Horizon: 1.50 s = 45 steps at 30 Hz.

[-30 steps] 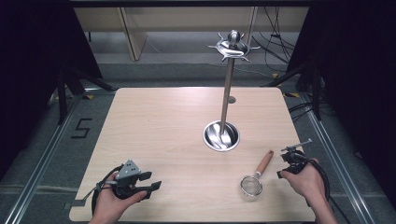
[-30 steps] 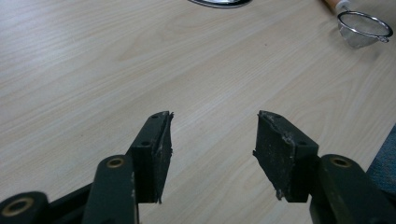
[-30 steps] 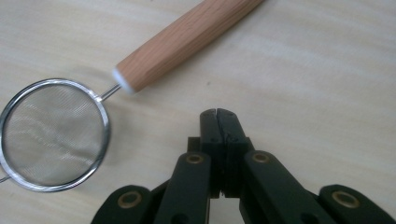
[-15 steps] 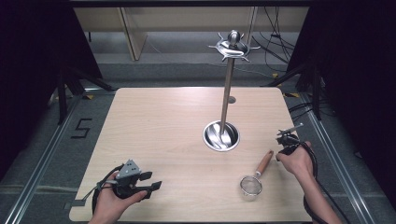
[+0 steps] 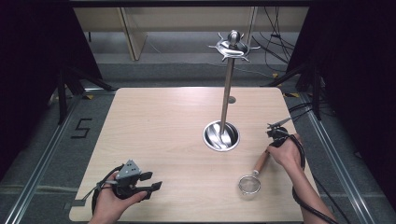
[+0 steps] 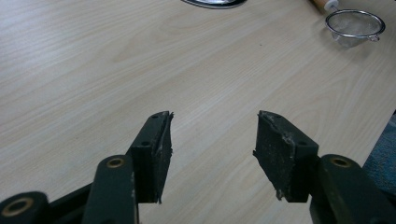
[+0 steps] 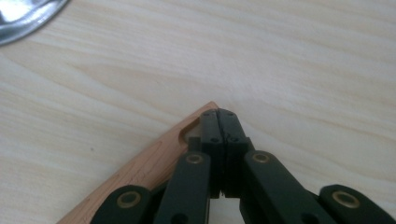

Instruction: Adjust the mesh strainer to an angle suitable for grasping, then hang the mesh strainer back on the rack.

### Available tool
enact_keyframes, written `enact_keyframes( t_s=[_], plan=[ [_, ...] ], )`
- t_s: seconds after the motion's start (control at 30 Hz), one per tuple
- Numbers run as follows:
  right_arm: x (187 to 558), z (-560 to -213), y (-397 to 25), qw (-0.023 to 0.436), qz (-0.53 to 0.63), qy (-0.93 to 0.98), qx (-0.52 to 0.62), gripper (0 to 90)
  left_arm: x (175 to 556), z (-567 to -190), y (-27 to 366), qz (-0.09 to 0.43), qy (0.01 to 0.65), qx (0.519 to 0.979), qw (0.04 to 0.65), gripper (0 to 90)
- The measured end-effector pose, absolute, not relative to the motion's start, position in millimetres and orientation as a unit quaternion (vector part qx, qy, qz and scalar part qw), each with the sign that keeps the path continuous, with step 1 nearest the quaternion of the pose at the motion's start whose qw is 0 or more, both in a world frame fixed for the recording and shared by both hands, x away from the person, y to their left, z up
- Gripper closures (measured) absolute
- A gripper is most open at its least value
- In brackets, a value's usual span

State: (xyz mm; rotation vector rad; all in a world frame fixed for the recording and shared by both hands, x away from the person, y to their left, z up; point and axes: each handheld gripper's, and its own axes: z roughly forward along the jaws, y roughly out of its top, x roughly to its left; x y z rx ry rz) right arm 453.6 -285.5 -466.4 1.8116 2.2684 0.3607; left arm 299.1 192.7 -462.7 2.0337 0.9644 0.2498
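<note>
- Work in hand: picking up the strainer (image 5: 249,184) by its wooden handle (image 5: 260,162), judged as a first step toward hanging it on the hook stand (image 5: 229,88).
- Right gripper (image 5: 275,134): in the right gripper view its jaws are pressed together with no gap visible between the pads. The end of the wooden handle (image 7: 154,163) lies just under and to the left of the jaw tips. Whether the pads pinch the handle end or only rest on top of it cannot be told from these views.
- Strainer position: flat on the table (image 5: 154,130). The mesh bowl lies behind the right jaws, toward the person; the handle runs from it up to the jaw tips.
- Left gripper (image 5: 140,183): jaws wide apart, nothing between them, held low over bare table. In the left gripper view the strainer bowl (image 6: 355,25) lies far ahead of the jaws and off to their right, well apart from them.
- Stand position: the round steel base (image 5: 221,135) sits ahead and to the left of the right jaws, near but not touching. The hook crown at the top of the post carries nothing.
- Done so far: the right gripper is at the handle end.
- Left to do, as judged: confirm a firm grip, lift the strainer clear of the table, carry it to the crown and hang it on a hook.
</note>
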Motion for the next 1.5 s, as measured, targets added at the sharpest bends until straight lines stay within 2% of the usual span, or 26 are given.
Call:
enact_keyframes(
  t_s=[0.2, 0.27, 0.5, 0.67, 0.7, 0.77, 0.87, 1.0, 1.17, 1.27, 1.5],
  plan=[
    [461.1, -470.5, -264.5, 0.113, 0.144, 0.788, 0.588, 90.0, 299.7, -463.3, 191.4, 0.104, 0.387, 0.811, 0.426, 44.8],
    [461.4, -469.3, -255.7, 0.092, 0.155, 0.782, 0.597, 90.0, 298.8, -463.2, 190.2, 0.100, 0.390, 0.806, 0.434, 44.8],
    [456.0, -468.1, -235.2, 0.083, 0.171, 0.799, 0.570, 89.9, 299.2, -462.8, 191.3, 0.100, 0.390, 0.807, 0.431, 44.8],
    [447.4, -459.8, -229.7, 0.079, 0.203, 0.794, 0.568, 82.4, 300.4, -462.6, 191.2, 0.101, 0.384, 0.812, 0.427, 44.8],
    [442.0, -454.2, -231.1, 0.076, 0.213, 0.786, 0.575, 76.1, 301.3, -463.3, 191.4, 0.100, 0.386, 0.811, 0.427, 44.8],
    [438.7, -451.4, -233.2, 0.080, 0.222, 0.782, 0.577, 73.1, 301.9, -463.5, 191.2, 0.100, 0.388, 0.809, 0.430, 44.8],
    [421.4, -442.9, -240.1, 0.069, 0.232, 0.766, 0.596, 63.8, 302.8, -464.0, 192.5, 0.099, 0.392, 0.808, 0.428, 44.8],
    [408.4, -442.4, -248.6, 0.059, 0.239, 0.778, 0.578, 59.5, 299.1, -463.0, 194.3, 0.100, 0.394, 0.808, 0.426, 44.8],
    [400.3, -439.5, -243.8, 0.067, 0.208, 0.775, 0.593, 54.6, 296.9, -461.5, 196.5, 0.105, 0.397, 0.801, 0.436, 44.8],
    [398.1, -436.4, -235.0, 0.027, 0.181, 0.750, 0.636, 46.2, 297.8, -459.5, 201.7, 0.105, 0.399, 0.801, 0.435, 44.8],
    [396.1, -444.8, -229.3, 0.020, 0.156, 0.762, 0.628, 42.2, 300.6, -460.4, 198.6, 0.110, 0.399, 0.798, 0.439, 44.7]
  ],
)
